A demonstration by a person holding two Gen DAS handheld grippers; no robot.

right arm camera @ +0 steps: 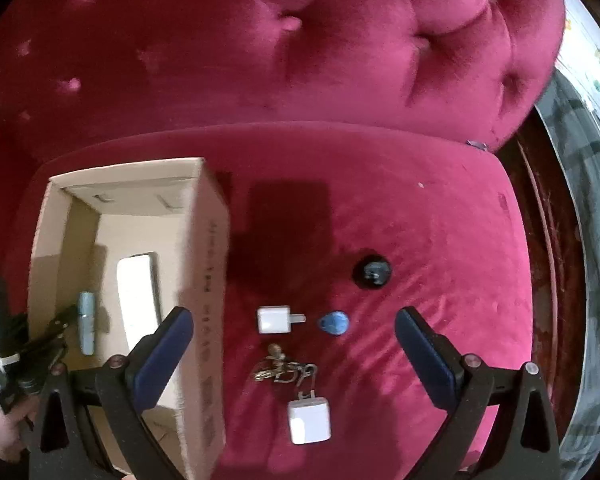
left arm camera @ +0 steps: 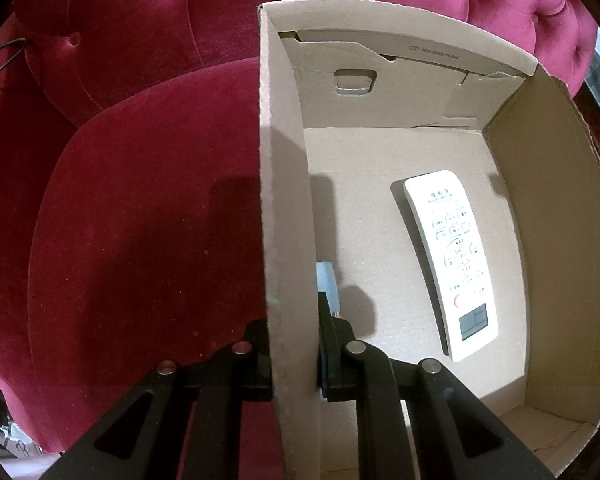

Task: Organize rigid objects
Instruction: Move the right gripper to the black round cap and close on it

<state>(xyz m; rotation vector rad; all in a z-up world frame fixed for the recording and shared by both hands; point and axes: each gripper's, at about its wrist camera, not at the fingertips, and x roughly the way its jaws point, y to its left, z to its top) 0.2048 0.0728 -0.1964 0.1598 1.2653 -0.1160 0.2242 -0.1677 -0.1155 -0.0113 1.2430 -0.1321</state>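
Note:
An open cardboard box point(left arm camera: 284, 200) stands on a red velvet seat. My left gripper point(left arm camera: 292, 320) is shut on the box's left wall, one finger outside and one inside. Inside the box lie a white remote point(left arm camera: 452, 264) and a pale blue tube point(left arm camera: 327, 280) against the gripped wall. My right gripper point(right arm camera: 292, 314) hangs open above the seat, to the right of the box point(right arm camera: 208, 260). Below it lie a white plug adapter point(right arm camera: 274, 320), a blue teardrop tag point(right arm camera: 333, 324), a metal keychain point(right arm camera: 284, 368) and a second white adapter point(right arm camera: 310, 420). A black round object point(right arm camera: 372, 274) sits farther back.
The tufted red backrest point(right arm camera: 340, 40) rises behind the seat. The seat's right edge drops to a dark wooden frame point(right arm camera: 548, 240) and a patterned floor. A hand point(right arm camera: 4, 436) shows at the lower left of the right wrist view.

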